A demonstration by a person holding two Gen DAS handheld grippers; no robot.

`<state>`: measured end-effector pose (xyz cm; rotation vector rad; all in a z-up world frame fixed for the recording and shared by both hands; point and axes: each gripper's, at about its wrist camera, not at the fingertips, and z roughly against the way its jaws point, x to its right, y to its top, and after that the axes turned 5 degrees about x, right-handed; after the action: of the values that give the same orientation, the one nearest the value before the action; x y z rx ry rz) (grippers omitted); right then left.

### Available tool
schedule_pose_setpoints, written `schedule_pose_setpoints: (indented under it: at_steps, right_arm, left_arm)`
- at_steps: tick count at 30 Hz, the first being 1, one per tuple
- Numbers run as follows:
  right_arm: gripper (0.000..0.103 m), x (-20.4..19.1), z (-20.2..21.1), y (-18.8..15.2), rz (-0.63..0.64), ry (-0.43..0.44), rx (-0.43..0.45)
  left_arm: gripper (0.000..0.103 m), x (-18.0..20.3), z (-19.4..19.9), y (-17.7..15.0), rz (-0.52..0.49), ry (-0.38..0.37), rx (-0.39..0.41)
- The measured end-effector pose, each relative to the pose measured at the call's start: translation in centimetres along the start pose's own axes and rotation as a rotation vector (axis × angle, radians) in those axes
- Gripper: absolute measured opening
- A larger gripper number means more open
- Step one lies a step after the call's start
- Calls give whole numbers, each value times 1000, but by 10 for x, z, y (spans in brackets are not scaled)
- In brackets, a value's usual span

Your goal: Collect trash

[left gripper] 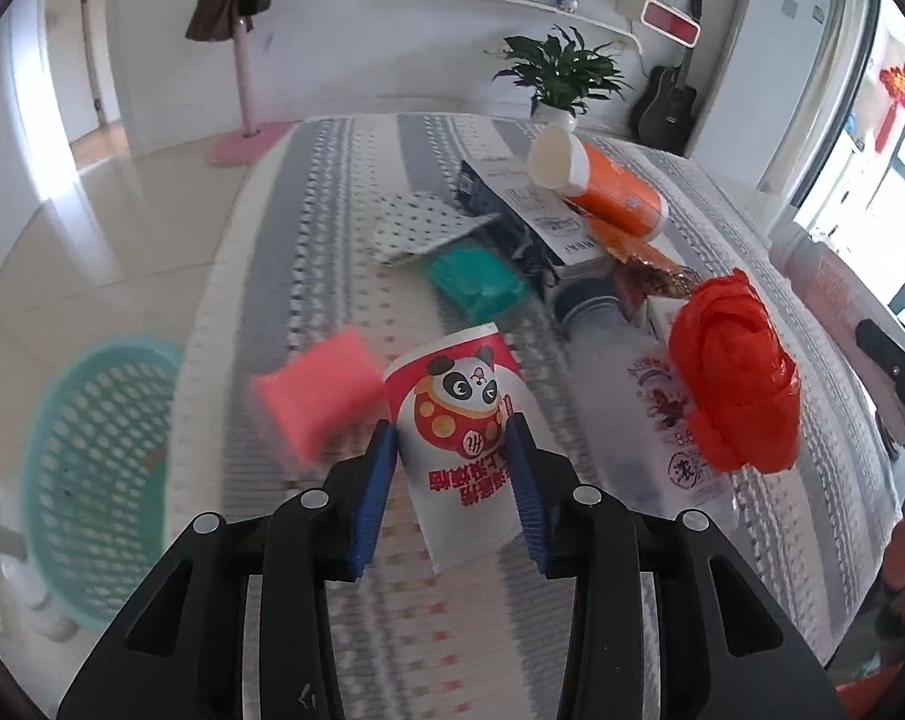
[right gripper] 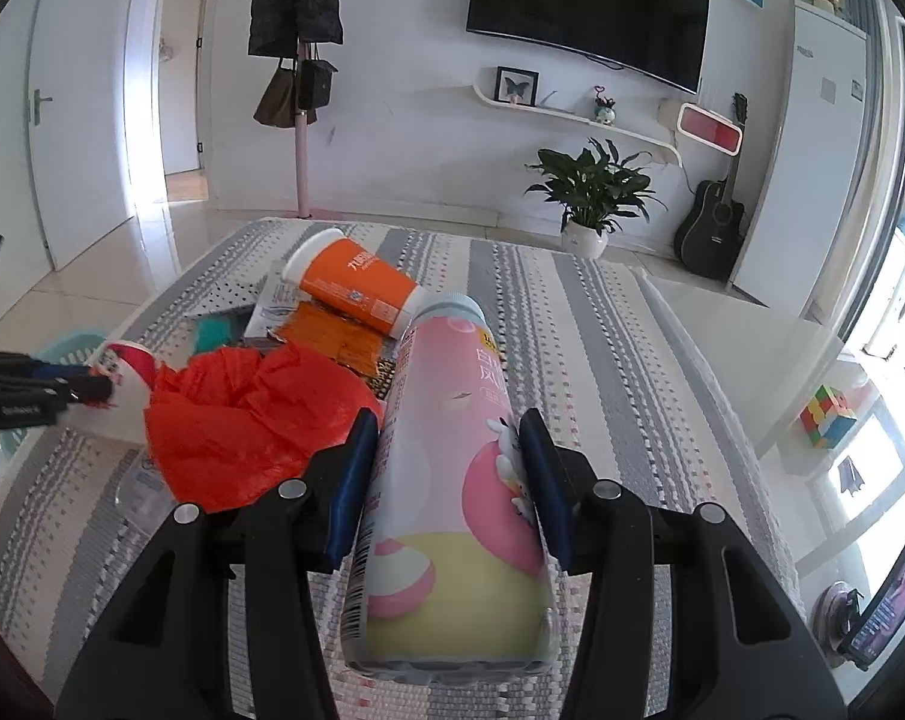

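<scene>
Trash lies scattered over the striped table [left gripper: 344,192], and both grippers already carry a piece. The left gripper [left gripper: 452,462] has its blue pads pressed against the two sides of a white paper cup with a panda print [left gripper: 458,420], held above the near part of the table. The right gripper [right gripper: 446,474] is clamped on a pink bottle [right gripper: 452,468] with a pale cap, its body running forward between the fingers.

What is left sits in a cluster from the middle of the table toward its right edge — a red plastic bag [left gripper: 734,384] crumpled near the right edge, a clear bottle [left gripper: 650,420] lying partly under it, an orange cup [left gripper: 602,180] on its side toward the far edge atop a dark box with white labels [left gripper: 530,222], an orange foil wrapper [left gripper: 638,252], a green packet [left gripper: 476,282], a dotted sheet [left gripper: 416,222], and a pink sponge-like block [left gripper: 320,396] near the left edge, blurred enough that I would not swear to what it is.

A teal mesh basket [left gripper: 92,468] stands on the floor just off the table's left edge; it looks like the likely bin, and no trash shows in the visible part of it. So the job seems to be early — two pieces in hand, none visibly dropped off, most of the pile untouched.
</scene>
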<state>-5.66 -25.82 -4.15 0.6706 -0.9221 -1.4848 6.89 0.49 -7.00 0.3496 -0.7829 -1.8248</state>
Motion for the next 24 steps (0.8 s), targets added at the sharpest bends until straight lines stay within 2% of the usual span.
schedule_pose_setpoints:
  at_steps: [4, 5, 10, 12, 13, 15, 16, 19, 20, 21, 23, 24]
  right_arm:
    - [45, -7, 5, 13, -10, 38, 14]
    - [45, -11, 8, 21, -11, 53, 26]
    - [42, -64, 30, 73, 62, 159, 128]
    - [41, -91, 28, 84, 115, 172, 125]
    - [40, -103, 25, 88, 132, 176, 114]
    - [37, -106, 19, 86, 109, 189, 71]
    - [33, -104, 17, 84, 96, 193, 55]
    - [33, -89, 15, 66, 77, 201, -6]
    - [34, -83, 15, 58, 72, 187, -20]
    - [36, -71, 18, 49, 45, 192, -23]
    - [63, -56, 24, 40, -19, 208, -26]
    - [66, -45, 29, 34, -52, 194, -21]
  left_arm:
    - [26, -11, 11, 6, 81, -58, 51]
    - [0, -18, 19, 9, 96, -55, 71]
    - [0, -60, 57, 20, 208, -75, 136]
    - [0, -73, 60, 16, 222, -107, 113]
    - [1, -78, 58, 12, 236, -112, 96]
    - [26, -81, 52, 4, 249, -140, 56]
    - [28, -78, 46, 2, 242, -144, 52]
    - [35, -66, 24, 6, 224, -161, 20]
    - [41, -62, 18, 10, 212, -148, 13]
    - [45, -59, 14, 11, 203, -135, 18]
    - [50, -57, 7, 14, 196, -112, 31]
    - [50, -57, 2, 13, 199, -111, 31]
